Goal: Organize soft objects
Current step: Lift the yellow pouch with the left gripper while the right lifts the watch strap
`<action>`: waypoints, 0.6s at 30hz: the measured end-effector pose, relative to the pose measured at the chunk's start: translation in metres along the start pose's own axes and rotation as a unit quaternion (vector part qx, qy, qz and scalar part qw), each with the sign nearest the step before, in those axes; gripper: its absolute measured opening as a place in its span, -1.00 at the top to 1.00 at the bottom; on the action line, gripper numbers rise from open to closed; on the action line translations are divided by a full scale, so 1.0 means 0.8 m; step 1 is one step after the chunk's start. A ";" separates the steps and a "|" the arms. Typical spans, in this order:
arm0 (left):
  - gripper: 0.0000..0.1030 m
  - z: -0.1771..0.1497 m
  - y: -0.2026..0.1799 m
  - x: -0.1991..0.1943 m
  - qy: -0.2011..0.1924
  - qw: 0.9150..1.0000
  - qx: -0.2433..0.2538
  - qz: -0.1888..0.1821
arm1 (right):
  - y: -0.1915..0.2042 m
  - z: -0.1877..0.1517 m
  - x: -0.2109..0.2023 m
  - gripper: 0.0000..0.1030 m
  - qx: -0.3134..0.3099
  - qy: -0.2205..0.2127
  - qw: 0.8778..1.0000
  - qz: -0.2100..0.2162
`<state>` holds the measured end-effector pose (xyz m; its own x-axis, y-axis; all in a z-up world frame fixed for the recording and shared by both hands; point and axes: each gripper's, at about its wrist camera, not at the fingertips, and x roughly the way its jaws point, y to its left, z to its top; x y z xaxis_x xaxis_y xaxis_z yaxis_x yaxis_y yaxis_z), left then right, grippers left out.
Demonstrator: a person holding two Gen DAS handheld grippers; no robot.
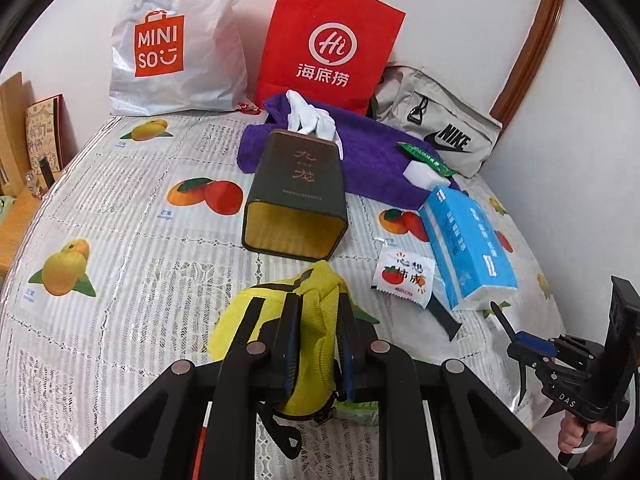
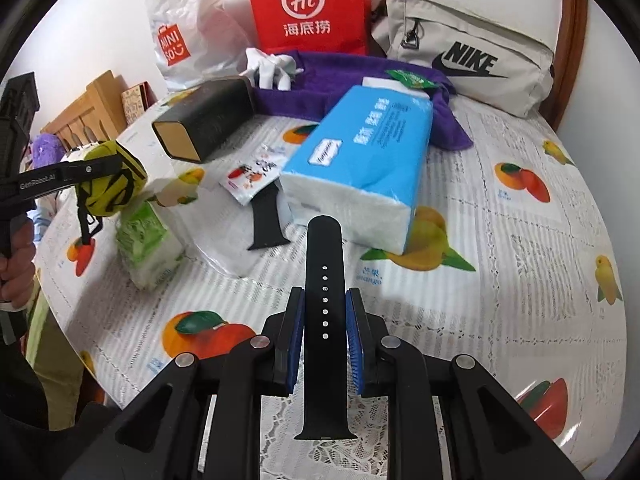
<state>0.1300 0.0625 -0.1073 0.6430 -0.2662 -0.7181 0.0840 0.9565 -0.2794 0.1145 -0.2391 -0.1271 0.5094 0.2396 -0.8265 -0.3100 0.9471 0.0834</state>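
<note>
A round table [image 2: 500,264] under a glossy fruit-print cloth stands against a white wall, crowded with soft goods. Two hand-held grippers work above it. The left gripper [image 1: 318,322] pinches one yellow mesh pouch [image 1: 308,344] with black trim between its pads; the right gripper [image 2: 325,320] clamps one black strap [image 2: 324,320], smooth and punched with a row of holes. A second black strap [image 2: 266,220] lies ahead of the right gripper, beside one sachet [image 2: 252,176] printed with tomatoes. One blue tissue pack [image 2: 360,160] sits just beyond them, and one green tissue pack [image 2: 146,240] lies beneath the left gripper. One dark rectangular tin [image 1: 296,196] lies on its side ahead of the left gripper, its open mouth showing nothing inside. Behind it a purple towel [image 1: 372,160] carries white gloves [image 1: 312,118], one white block [image 1: 424,172] and one green packet [image 1: 426,158]. At the wall stand three bags: one white plastic [image 1: 176,40], one red paper [image 1: 328,40], one grey fabric [image 1: 440,124].
</note>
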 end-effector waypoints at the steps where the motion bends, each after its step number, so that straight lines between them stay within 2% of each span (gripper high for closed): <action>1: 0.67 0.002 0.000 -0.001 -0.001 1.000 -0.003 -0.002 | 0.001 0.002 -0.003 0.61 -0.001 -0.002 1.000 0.005; 9: 0.67 0.028 -0.006 -0.015 -0.018 1.000 0.003 -0.005 | 0.013 0.022 -0.031 0.61 -0.023 -0.028 0.999 0.029; 18: 0.69 0.068 -0.010 -0.019 -0.038 0.999 0.014 0.001 | -0.002 0.067 -0.039 0.60 -0.017 -0.058 0.998 0.027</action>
<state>0.1609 0.0650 -0.0595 0.6992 -0.2551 -0.6679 0.1032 0.9604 -0.2588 0.1422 -0.2369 -0.0719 0.5795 0.3146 -0.7518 -0.3654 0.9249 0.1053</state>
